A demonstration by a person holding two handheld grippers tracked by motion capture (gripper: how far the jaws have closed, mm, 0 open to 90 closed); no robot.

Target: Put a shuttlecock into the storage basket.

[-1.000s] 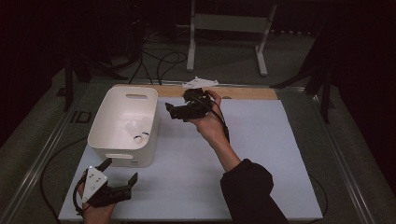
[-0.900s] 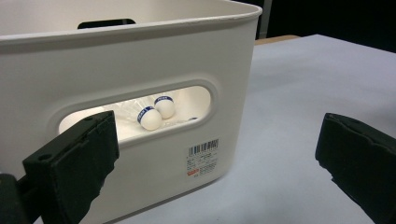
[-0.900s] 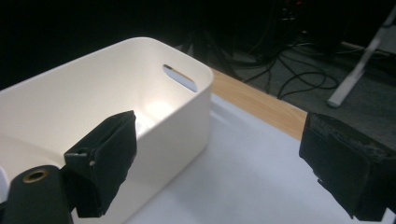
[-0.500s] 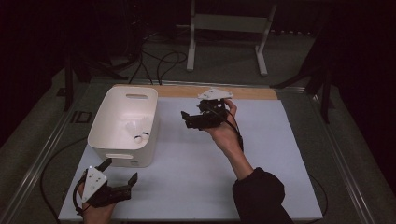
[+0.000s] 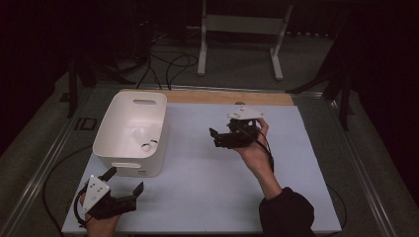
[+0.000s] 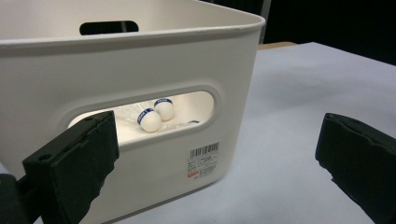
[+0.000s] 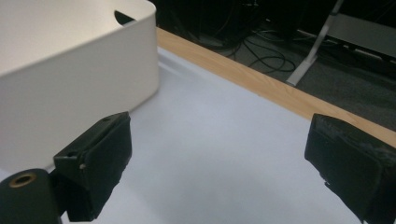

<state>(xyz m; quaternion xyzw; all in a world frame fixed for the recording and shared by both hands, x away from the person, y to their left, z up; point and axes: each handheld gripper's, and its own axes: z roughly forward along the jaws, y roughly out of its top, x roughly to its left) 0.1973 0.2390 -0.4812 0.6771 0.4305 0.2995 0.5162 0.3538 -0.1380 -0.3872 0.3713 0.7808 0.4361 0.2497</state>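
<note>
Both tools spread, empty: left tool by white bin w/ barcode label, text unreadable; right tool mid-counter.

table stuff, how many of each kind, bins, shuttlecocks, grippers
white bin: 1
shuttlecocks seen through the bin's handle slot: 2, one and another; possibly more hidden
grippers: 2, left gripper and right gripper
total: 5

Left hand-held gripper jaws wide apart, facing white bin; 2 white balls visible through handle slot; barcode label below.
</note>
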